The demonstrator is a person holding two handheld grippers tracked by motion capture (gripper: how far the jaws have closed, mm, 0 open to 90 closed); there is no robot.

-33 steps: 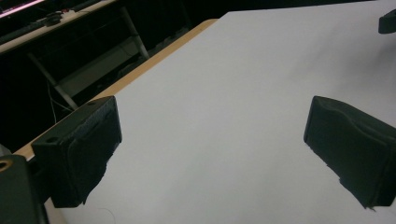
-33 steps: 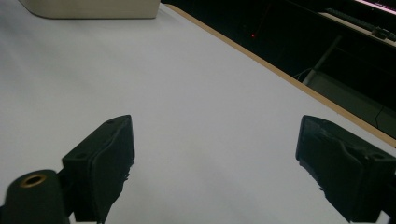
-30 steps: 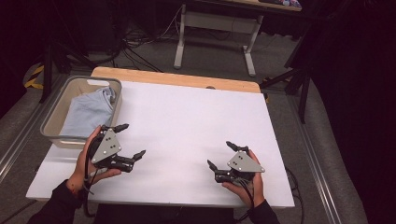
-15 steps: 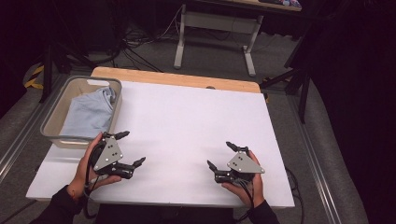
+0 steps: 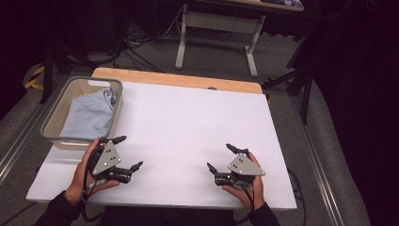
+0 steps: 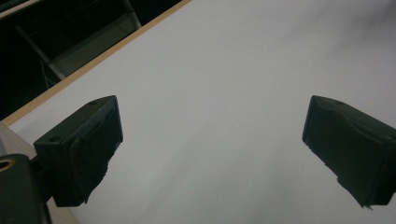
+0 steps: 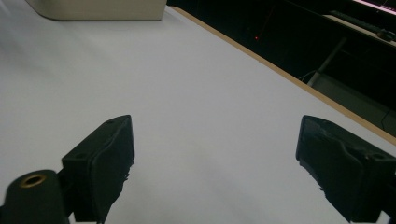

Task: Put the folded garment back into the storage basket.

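The white table was seen spread wide ahead of both grippers, its wooden far edge well beyond them. A grey bin was set on the table's near-left part, just ahead of the left gripper and well apart from the right one. Inside it a light blue cloth was heaped, bunched against the bin's far right corner; this was the thing nearest to hand, and it had not been touched.

The left gripper was held just above the table, close beside the bin's near wall, with its jaws spread wide and nothing between them; in the left gripper view only bare table was seen between the two black pads. The right gripper was held low over the table's near-right part, its jaws likewise wide apart and empty, and a corner of the bin was seen far off in the right gripper view.

The step in hand was judged to be the very start: both grippers readied, the cloth not yet reached for. For the next move, the left gripper would probably need to be raised over the bin's rim and turned down onto the cloth, so that a fold could be pinched and lifted clear.
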